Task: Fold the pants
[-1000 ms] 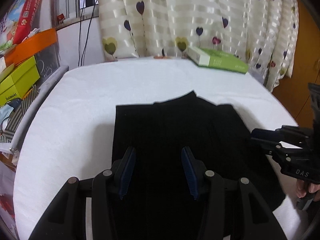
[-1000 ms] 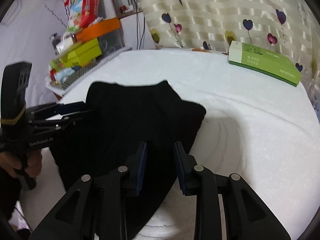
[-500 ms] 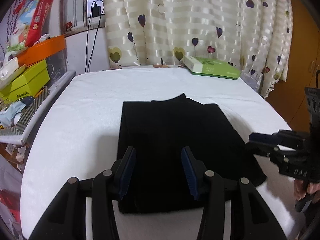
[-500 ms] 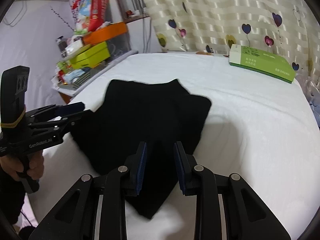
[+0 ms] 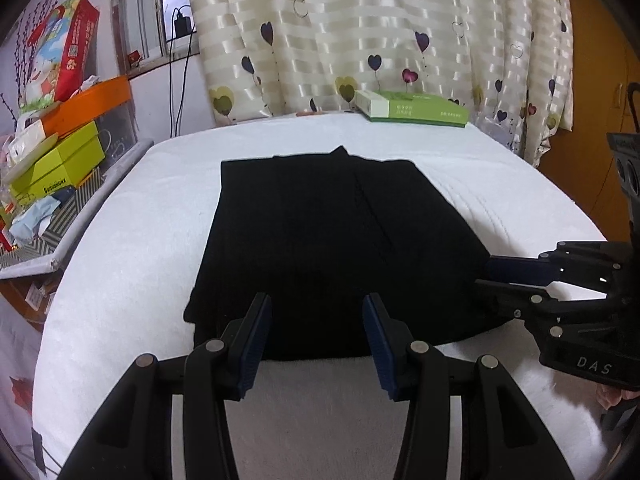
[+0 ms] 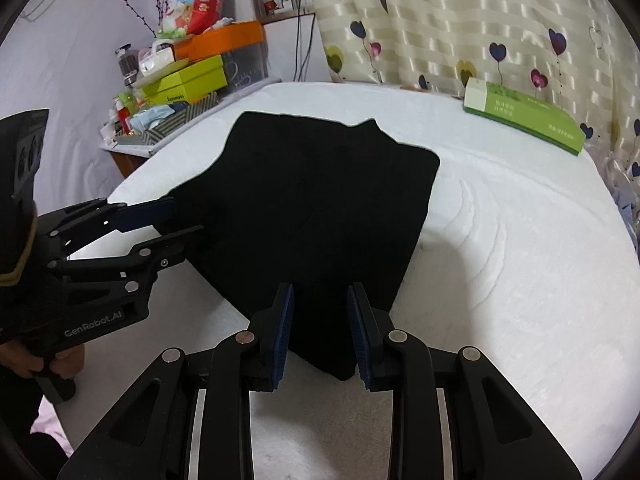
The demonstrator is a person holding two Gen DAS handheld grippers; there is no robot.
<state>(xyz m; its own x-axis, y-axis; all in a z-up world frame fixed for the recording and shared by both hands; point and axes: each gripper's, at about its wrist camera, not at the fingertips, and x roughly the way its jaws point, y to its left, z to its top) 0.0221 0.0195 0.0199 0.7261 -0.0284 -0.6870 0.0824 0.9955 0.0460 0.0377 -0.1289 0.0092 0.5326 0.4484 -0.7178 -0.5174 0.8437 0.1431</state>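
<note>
Both tools have drawn back toward the near edge since a second ago, so the whole black pants [image 5: 336, 248] now show as a compact folded block with white cover visible in front of its near hem. At the far left, stacked boxes [image 5: 56, 160] crowd a side shelf, well apart from the work. Next comes the bed [image 5: 132, 240], its white cover carrying the pants near the middle, lying flat with a small peak of cloth at the far edge. Over the near hem hovers the left tool [image 5: 316, 332], its blue pads spread wide with nothing between them; this looks like a stand-off position, letting the fold be checked. To the right, the right tool [image 5: 486, 270] reaches in sideways at the pants' near right corner, fingers apart; the right wrist view shows its own pads [image 6: 318, 332] open over that corner, gripping nothing. That placement suggests readiness to tidy the corner or take it for one more fold, though the garment already looks neatly squared. At the far right, a green box [image 5: 416, 109] lies against the curtain [image 5: 360, 32], clear of everything.
</note>
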